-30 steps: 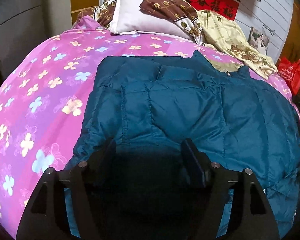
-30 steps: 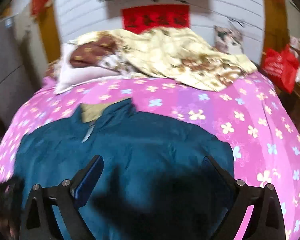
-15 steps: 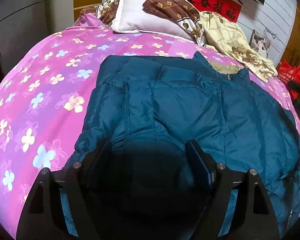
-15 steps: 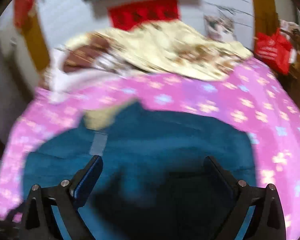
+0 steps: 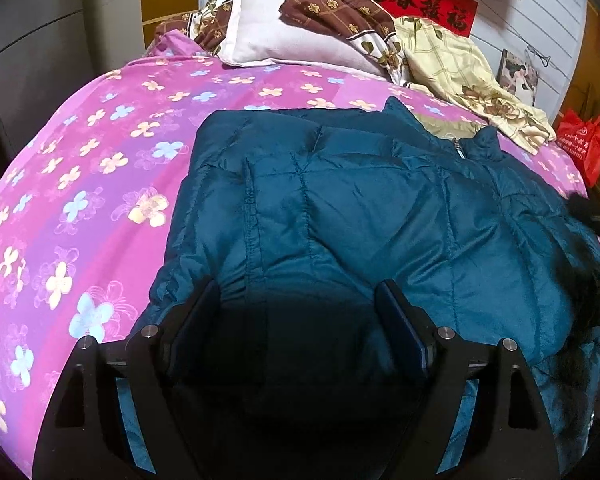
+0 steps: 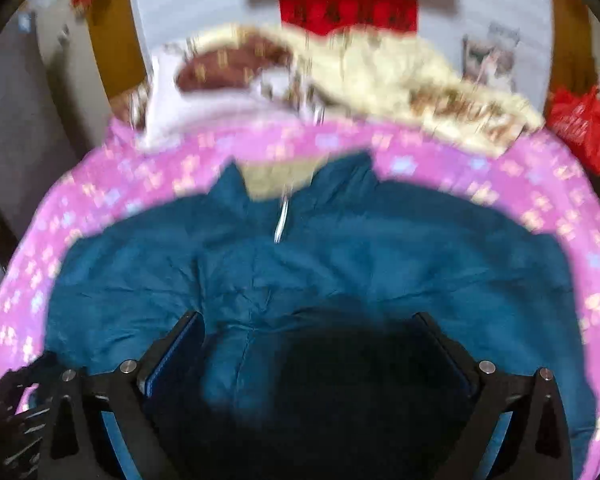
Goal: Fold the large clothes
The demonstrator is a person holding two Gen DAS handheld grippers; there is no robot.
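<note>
Since a second ago, both cameras have eased back slightly and the right view has swung leftward, so the collar now sits at centre. One pink flower-printed bedspread (image 5: 80,184) fills each frame. One quilted teal zip-front jacket (image 5: 360,220) lies flat on it, mid-frame, collar toward the top. One white pillow (image 5: 268,36) rests at upper centre. The left gripper (image 5: 298,312) and right gripper (image 6: 310,340) hover over the hem, jaws wide, gripping nothing.
</note>
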